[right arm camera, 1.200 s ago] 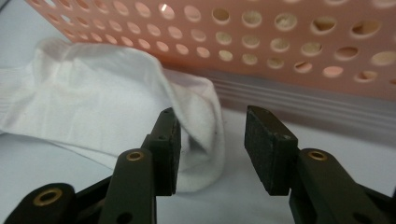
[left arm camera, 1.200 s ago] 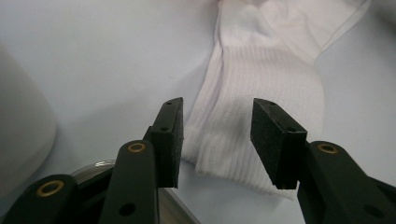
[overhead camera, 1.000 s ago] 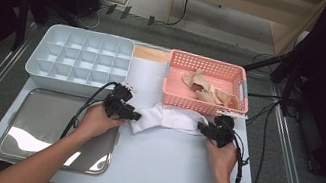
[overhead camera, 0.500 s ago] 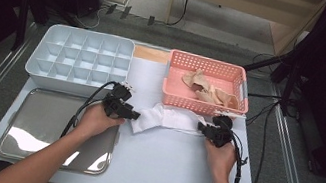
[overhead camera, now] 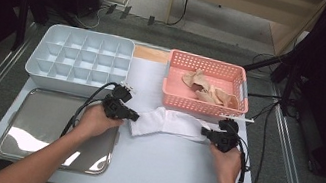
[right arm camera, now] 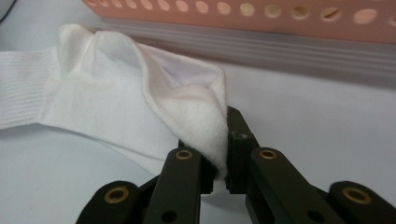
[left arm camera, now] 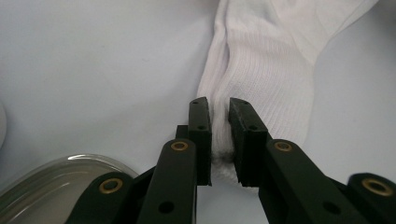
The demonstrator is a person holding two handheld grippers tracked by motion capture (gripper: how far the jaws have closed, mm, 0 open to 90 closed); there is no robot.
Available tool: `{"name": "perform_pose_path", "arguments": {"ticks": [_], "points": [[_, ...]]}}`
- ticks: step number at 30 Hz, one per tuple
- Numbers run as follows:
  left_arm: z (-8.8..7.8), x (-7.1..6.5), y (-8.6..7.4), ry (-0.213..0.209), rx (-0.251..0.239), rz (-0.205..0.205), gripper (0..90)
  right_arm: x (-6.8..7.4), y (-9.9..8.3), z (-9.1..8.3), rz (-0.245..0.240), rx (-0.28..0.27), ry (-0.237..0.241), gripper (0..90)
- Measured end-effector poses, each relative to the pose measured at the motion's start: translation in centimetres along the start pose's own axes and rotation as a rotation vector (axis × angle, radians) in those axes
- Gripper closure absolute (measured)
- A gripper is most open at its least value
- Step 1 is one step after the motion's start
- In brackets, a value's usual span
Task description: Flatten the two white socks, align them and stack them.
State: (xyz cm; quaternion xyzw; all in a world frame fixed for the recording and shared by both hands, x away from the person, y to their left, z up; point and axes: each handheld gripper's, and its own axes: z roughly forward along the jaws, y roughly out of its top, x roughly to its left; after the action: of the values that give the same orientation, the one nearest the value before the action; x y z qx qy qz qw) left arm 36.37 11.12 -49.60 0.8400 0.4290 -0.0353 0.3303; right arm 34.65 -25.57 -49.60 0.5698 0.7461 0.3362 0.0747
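High view: left gripper (overhead camera: 132, 115) and right gripper (overhead camera: 205, 132), jaws just closed, each pinch one end of the white sock (overhead camera: 168, 123).

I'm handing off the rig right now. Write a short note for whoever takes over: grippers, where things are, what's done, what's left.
Left gripper: jaws have just closed, now pinching the ribbed end of the white sock.
Right gripper: jaws have just closed on the sock's other end.
The sock lies on the table, in front of the pink basket, which holds beige socks.
Done: both ends gripped.
Left: lift it; the compartment box and metal tray look unused.
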Motion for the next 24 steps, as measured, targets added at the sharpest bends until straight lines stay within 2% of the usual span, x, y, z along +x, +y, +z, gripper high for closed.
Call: {"name": "perform_pose_path", "arguments": {"ticks": [3,6,7,11,14,16,20,22,24], "points": [[-0.4,0.0,-0.1,-0.019,0.012,-0.002,80.8,-0.3,-0.5,-1.0,0.001,0.021,0.008,86.3],[-0.3,-0.1,-0.2,-0.016,0.021,-0.005,81.3,-0.5,-1.0,-1.6,-0.006,0.044,0.007,86.6],[-0.3,0.0,-0.2,-0.011,0.037,0.007,81.6,-0.7,-1.4,-1.8,-0.003,0.052,0.005,86.9],[0.2,0.4,-0.3,-0.011,0.041,-0.012,82.2,-1.4,-2.3,-1.8,0.025,0.092,-0.005,87.4],[0.3,0.4,-0.3,-0.016,0.037,-0.018,82.2,-1.8,-2.8,-1.8,0.038,0.083,0.004,87.4],[0.5,0.2,-0.3,-0.018,0.043,-0.010,82.0,-1.6,-2.8,-1.7,0.021,0.079,0.000,86.9],[0.9,-0.4,-0.3,-0.010,0.053,0.007,80.1,-1.5,-3.0,-1.6,0.017,0.060,0.023,79.0],[1.0,-0.4,-0.4,-0.005,0.056,0.012,78.9,-1.5,-3.0,-1.7,0.020,0.048,0.030,70.5],[0.9,-0.3,-0.4,-0.014,0.055,0.003,78.3,-1.5,-3.0,-2.0,0.023,0.037,0.027,68.0]]}}
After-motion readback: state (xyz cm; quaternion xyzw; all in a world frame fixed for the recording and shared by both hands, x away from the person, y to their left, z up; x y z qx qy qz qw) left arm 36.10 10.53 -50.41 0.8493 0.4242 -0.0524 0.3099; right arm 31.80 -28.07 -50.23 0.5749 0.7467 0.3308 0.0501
